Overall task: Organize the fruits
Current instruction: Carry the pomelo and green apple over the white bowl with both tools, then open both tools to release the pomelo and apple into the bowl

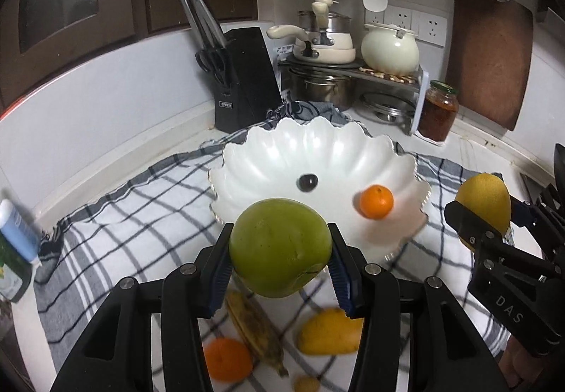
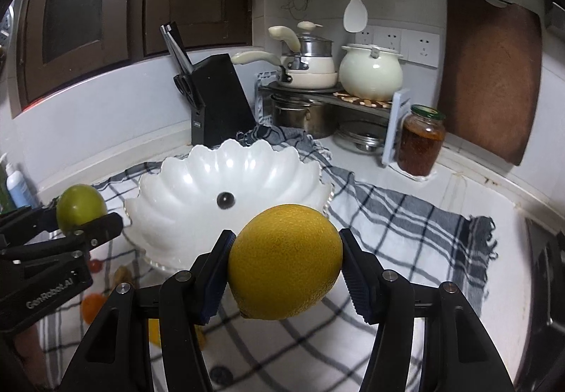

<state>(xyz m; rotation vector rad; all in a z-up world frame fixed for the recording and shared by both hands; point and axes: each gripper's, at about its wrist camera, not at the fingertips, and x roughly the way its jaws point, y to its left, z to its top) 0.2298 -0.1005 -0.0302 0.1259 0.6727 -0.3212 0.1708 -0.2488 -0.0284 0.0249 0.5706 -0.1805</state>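
**Now two fruits ride toward the bowl**

Clearly the green fruit (image 1: 280, 247) is off the cloth, clamped at its widest part between the blue pads of the left gripper (image 1: 280, 250), which presses on both flanks so the round body cannot roll out. It hangs just in front of the near rim of the white scalloped bowl (image 1: 268, 152). The yellow citrus (image 2: 285, 259) is held the same way by the right gripper (image 2: 285, 265), gripped across its middle with its nub end pointing down, and it too sits short of the bowl's rim.

The bowl stands on a checked cloth (image 1: 123, 215) spread over the bench, probably to keep loose fruit from rolling. Inside it lie a small dark fruit (image 1: 308, 182) at the centre and, in the left wrist view, a small orange (image 1: 376, 201); the yellow citrus hides that spot in the other view.

Below the left gripper, fruits wait on the cloth: another orange (image 1: 227, 358), a browned banana (image 1: 254, 328) and a yellow mango-like fruit (image 1: 330, 332), all blurred.

Judging from this, both fruits are meant for the bowl, and each needs carrying over the raised rim before release.
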